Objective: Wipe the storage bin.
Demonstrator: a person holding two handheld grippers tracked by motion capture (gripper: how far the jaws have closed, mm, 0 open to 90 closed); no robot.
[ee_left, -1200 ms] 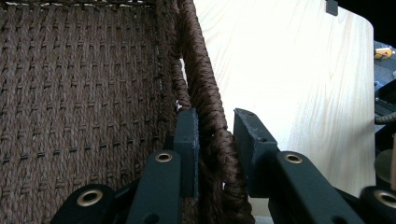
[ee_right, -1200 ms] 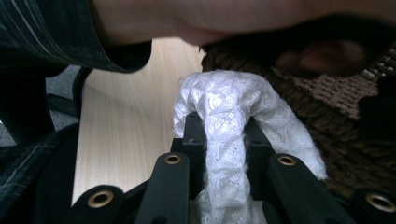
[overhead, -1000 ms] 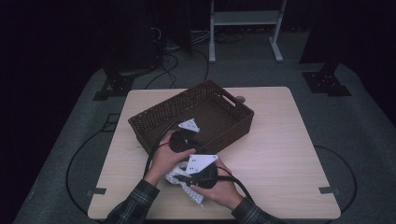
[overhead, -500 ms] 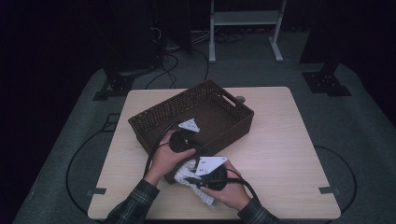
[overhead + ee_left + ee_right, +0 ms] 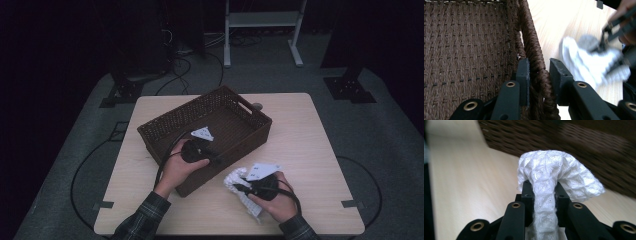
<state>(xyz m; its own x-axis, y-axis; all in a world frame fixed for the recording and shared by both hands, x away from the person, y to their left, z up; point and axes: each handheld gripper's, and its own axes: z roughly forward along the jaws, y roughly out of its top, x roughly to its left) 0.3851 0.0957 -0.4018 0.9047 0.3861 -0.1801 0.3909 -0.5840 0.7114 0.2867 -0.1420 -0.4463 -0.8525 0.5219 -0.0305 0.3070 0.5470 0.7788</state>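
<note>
Two claws are working at the table (image 5: 310, 130): the left claw (image 5: 539, 75) is straddling and gripping the near wall of the woven basket (image 5: 165, 125). Just right of it, the right claw (image 5: 543, 192) is clamping a white waffle cloth (image 5: 554, 170) over the tabletop.

Plaid sleeves; each black tool (image 5: 220, 161) has brass-ringed screws, a cable, a grey triangular plate.

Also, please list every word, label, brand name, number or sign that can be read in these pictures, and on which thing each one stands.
None: no readable text in any view.
The brown woven basket, the white waffle cloth, the wooden table and both grippers, left gripper and right gripper, carry no visible lettering or labels.
</note>
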